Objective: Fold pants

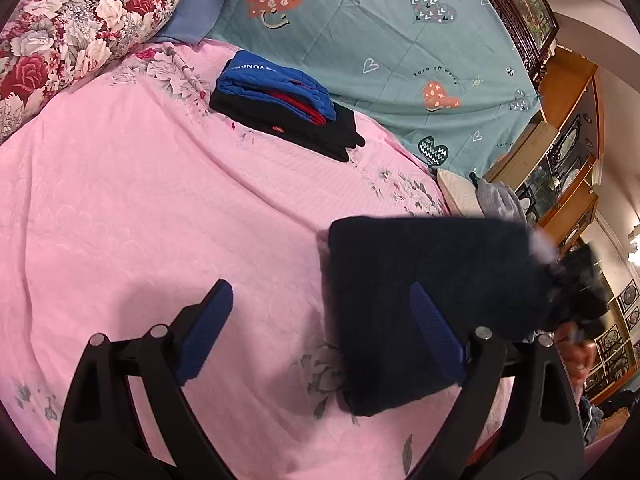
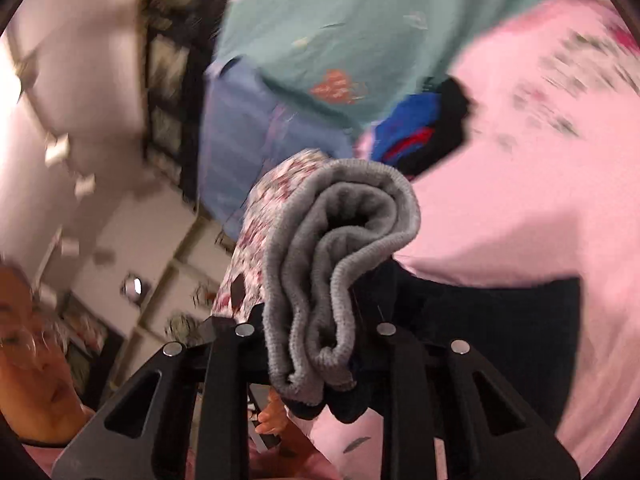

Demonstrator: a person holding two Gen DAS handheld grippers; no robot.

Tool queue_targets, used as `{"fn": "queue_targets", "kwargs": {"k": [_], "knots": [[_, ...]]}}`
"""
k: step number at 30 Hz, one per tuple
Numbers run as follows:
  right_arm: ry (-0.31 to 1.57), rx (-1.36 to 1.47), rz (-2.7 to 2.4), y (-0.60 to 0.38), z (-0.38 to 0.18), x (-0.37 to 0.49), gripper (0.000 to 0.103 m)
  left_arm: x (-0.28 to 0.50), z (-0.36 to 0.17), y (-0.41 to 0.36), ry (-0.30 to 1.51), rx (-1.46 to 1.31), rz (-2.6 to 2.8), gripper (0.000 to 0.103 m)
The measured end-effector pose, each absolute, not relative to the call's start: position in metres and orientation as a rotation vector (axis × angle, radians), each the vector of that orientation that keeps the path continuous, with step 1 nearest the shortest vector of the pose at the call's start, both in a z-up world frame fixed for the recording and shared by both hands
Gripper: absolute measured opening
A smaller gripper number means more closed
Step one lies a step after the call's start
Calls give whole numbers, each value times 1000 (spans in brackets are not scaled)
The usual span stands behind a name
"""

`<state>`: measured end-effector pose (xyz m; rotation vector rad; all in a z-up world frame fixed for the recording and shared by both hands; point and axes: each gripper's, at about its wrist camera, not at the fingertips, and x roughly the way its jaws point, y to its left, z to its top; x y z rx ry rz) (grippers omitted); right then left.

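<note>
Pants [image 1: 432, 304], dark and folded into a block, hang off my right claw [image 2: 316, 344], which is clamped on their bunched grey waistband; the rest trails over the pink bed [image 1: 140, 200]. My left claw [image 1: 320, 328] stands apart and empty, the fabric's near edge by its right-hand finger. I judge the left nearer the free end.

Pink bedspread [image 1: 120, 208], teal sheet [image 1: 380, 40], wooden cabinet [image 1: 568, 152], floral pillow [image 1: 72, 24]

Broad pink bedspread [image 1: 120, 208] lies open left and near — a folded clothes stack [image 1: 288, 100] blocks far, dark pants [image 1: 432, 300] right.
</note>
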<state>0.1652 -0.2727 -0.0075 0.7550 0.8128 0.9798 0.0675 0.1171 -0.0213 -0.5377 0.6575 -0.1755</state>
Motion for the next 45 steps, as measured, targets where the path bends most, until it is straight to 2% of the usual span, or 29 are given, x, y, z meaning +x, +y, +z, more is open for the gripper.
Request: {"fn": "queue_targets", "kwargs": {"k": [3,6,8,10,11,16,21,26,27,28,30,31,32,40,45], "knots": [[982,738,657,-303,-74,168,25,75,-24,106,691,-508,-202,92],[1013,713,618,-309,-96,163,26,81,-20,90,700,-471,-246,92],[994,671,605,-307,-89,158,35,82,-14,75,689,-439,-288,92],[987,635,598,-307,-81,154,50,80,-7,58,668,-385,-324,92],[987,616,587,-308,-78,153,52,79,-4,52,660,-363,-342,92],[854,525,461,-316,-47,139,52,76,1,9,649,-281,-497,92],[709,445,664,-282,-17,134,52,77,-9,-38,684,-226,-633,92],[817,429,700,-259,-44,163,52,84,-34,-48,810,-269,-702,92],[857,421,640,-262,-56,170,42,83,-36,-48,813,-273,-710,92],[894,446,612,-270,-71,178,24,80,-37,-46,813,-273,-711,92],[901,514,599,-283,-85,179,2,79,-36,-42,817,-263,-716,92],[908,568,603,-291,-88,179,1,77,-35,-41,820,-252,-715,92],[909,597,603,-295,-86,176,2,77,-32,-41,825,-237,-714,92],[737,375,737,-244,-24,129,32,117,11,-15,719,-173,-596,92],[802,278,755,-226,-41,116,32,182,-9,6,849,-283,-628,92]]}}
